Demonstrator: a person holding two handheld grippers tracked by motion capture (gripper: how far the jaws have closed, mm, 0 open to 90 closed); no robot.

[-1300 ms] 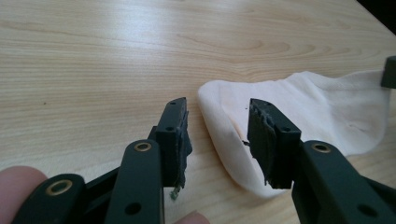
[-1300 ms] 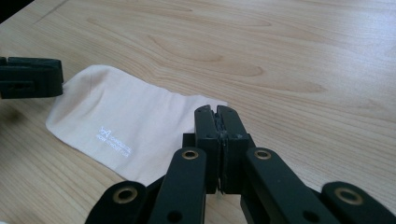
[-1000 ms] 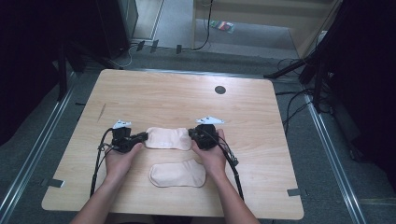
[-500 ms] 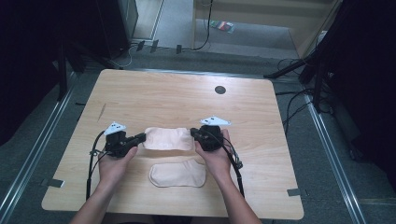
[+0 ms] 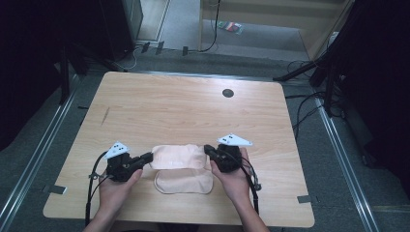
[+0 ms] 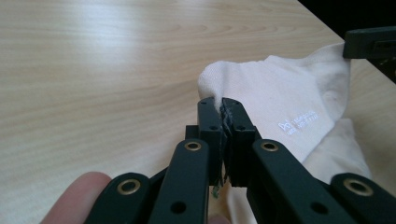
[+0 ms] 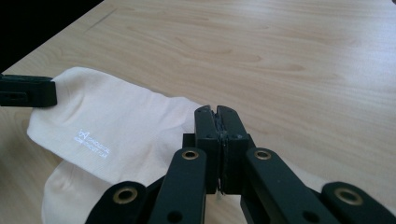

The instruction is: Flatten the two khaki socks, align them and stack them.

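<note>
Two socks | upper sock (image 5: 175, 157) long axis left-right | lower sock (image 5: 183, 182) parallel

A: Where is there room to pass?

B: The far half of the desk (image 5: 183, 106) is bare wood, apart from a small dark round hole (image 5: 227, 93) near its far edge.

A: And what stands in the way?

B: Near the front edge, the upper sock (image 5: 177, 156) is stretched between the left tool (image 5: 147, 157) and the right tool (image 5: 209, 149). The lower sock (image 5: 183, 182) lies flat just under it.
</note>
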